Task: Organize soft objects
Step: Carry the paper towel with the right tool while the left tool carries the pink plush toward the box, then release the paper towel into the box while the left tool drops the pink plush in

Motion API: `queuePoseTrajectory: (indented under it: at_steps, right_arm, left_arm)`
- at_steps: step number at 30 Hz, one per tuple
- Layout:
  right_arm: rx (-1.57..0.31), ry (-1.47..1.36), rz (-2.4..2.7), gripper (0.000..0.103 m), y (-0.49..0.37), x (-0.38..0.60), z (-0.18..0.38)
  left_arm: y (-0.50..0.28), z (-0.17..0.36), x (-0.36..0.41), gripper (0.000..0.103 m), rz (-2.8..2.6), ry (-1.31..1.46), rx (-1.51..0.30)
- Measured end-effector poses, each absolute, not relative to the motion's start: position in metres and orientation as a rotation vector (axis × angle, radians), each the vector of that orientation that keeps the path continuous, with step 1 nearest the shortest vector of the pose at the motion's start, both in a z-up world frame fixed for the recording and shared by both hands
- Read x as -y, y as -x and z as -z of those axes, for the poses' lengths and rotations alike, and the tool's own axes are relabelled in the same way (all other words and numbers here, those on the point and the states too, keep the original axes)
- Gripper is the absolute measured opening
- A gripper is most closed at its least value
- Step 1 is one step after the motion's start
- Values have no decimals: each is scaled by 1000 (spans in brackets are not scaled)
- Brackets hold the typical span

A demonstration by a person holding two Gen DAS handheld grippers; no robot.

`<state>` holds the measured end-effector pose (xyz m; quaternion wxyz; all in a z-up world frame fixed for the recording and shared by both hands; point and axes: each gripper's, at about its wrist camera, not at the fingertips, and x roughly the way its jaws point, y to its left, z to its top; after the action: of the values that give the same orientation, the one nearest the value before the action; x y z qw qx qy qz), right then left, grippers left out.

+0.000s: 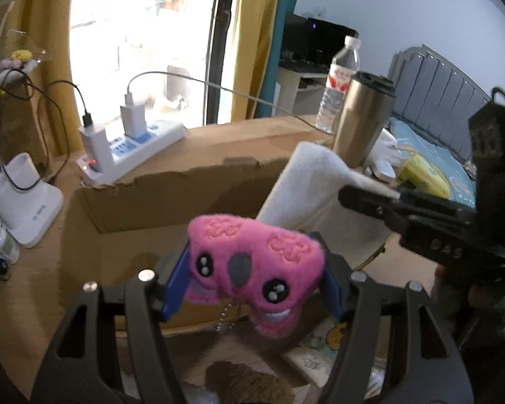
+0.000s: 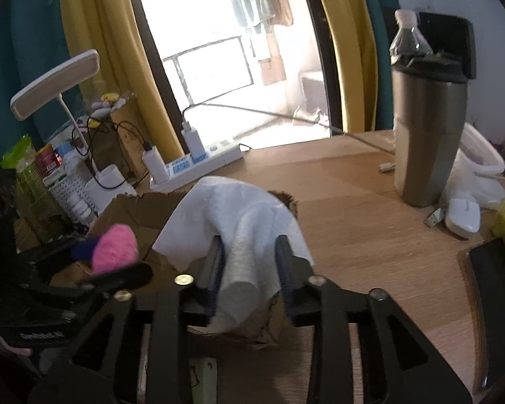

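pink plush (image 1: 252, 262) w/ black eyes clamped in left tool (image 1: 252, 279); right tool (image 2: 249, 269) grips white towel (image 2: 239, 222).

This is a bedroom in a home, worked at a light wooden desk (image 2: 353, 202) set against a bright balcony door. Beyond the desk's right end stands a bed with a grey padded headboard (image 1: 447, 84) and a blue patterned bedsheet (image 1: 454, 168). Mustard-yellow curtains (image 2: 97, 50) hang behind the desk on both sides of the door. On the desk sit a white power strip with plugged-in chargers (image 1: 134, 148), a tall steel travel tumbler (image 2: 427, 141), a clear plastic water bottle (image 1: 340, 84) behind it, and a white desk lamp (image 2: 54, 84) at the left end.
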<state>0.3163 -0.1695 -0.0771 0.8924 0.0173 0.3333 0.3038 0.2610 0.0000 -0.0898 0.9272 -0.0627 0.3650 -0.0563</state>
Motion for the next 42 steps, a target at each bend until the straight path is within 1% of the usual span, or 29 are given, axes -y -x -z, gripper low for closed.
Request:
queuePoseTrajectory:
  at_steps: [1,4,5,7,9,13,17,19,21,24,28,33,42]
  right_arm:
    - [-670,-25,-616,42,-314,171,76]
    - [-644,12,-585,45,-312,171,77]
    - [-652,17,-580,46,-313,171,80]
    - [-678,28,-559,51,-317,169,87]
    - [-703,32,-547,52,-319,167,93]
    - [-824,-3,-567,53,-331,167,111]
    - [-846,-33,-588,53,-330,171,111]
    - [-827,-55,-594,53,-327,176,104]
    - [-812,-77,-596,55,-325,181,97]
    - [-788,-95,-590,58,-322,187,88]
    - [-785,-83,-576,59,-317,188,84]
    - [-798,-65,-578,59,-310,182,85]
    - [-764,-41,-563,59,-290,181,73]
  left_arm:
    - [-263,91,1,66,117,127,-754]
    - [-266,94,4,67,126,127,-767]
    - [-268,95,5,67,130,128,-770]
    - [-270,96,7,67,137,123,-774]
    - [-272,96,9,67,149,119,-777]
    - [-278,99,8,68,194,166,-813]
    - [-280,102,6,70,229,214,-832]
    - [-281,102,6,75,236,217,-838]
    - [-280,101,8,83,247,222,-834]
    - [-278,99,9,87,256,223,-822]
    - [-273,95,11,87,244,203,-807]
    - [-262,88,8,87,237,199,-780]
    - [-233,73,-6,87,213,205,-726]
